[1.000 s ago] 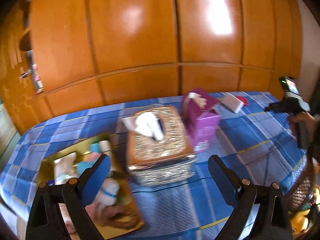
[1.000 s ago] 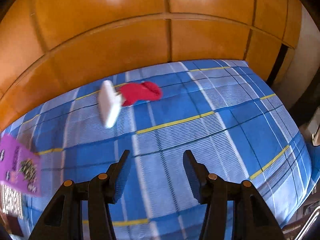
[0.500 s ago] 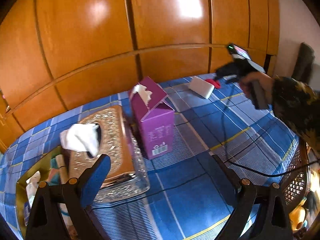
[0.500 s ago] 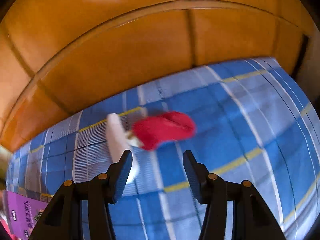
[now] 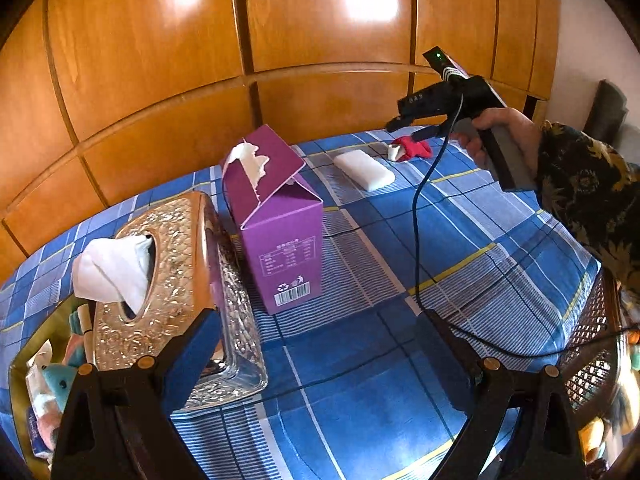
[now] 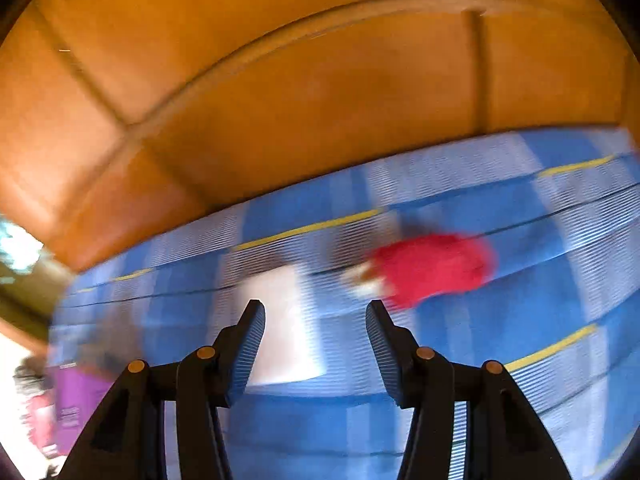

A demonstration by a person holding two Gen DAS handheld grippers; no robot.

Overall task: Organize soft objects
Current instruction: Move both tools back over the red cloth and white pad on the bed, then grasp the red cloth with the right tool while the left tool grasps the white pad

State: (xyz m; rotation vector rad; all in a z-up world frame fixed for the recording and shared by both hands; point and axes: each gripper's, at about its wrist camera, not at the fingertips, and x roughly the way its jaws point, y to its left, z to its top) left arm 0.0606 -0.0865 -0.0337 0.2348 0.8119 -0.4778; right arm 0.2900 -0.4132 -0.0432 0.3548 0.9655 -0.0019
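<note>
Hovering over the blue plaid tablecloth (image 5: 500, 216), the left gripper (image 5: 316, 356) is standing with its jaws spread wide and gripping nothing. Left wrist view, landmark = purple tissue carton (image 5: 276, 216): an ornate gold tissue box (image 5: 168, 276) is sitting just left of it, with a gold tray (image 5: 24, 364) of small items further left. A white pack (image 5: 364, 169) is lying beyond the carton to the right, and a red soft item (image 5: 412, 149) is lying just past the pack. The right gripper (image 5: 404, 128) is being held above the red item.

Right wrist view is blurring heavily. The right gripper (image 6: 316, 344) is showing parted jaws, nothing between them. The red soft item (image 6: 432, 268) is lying on the cloth right of the white pack (image 6: 280, 320), ahead of the right-hand finger.
</note>
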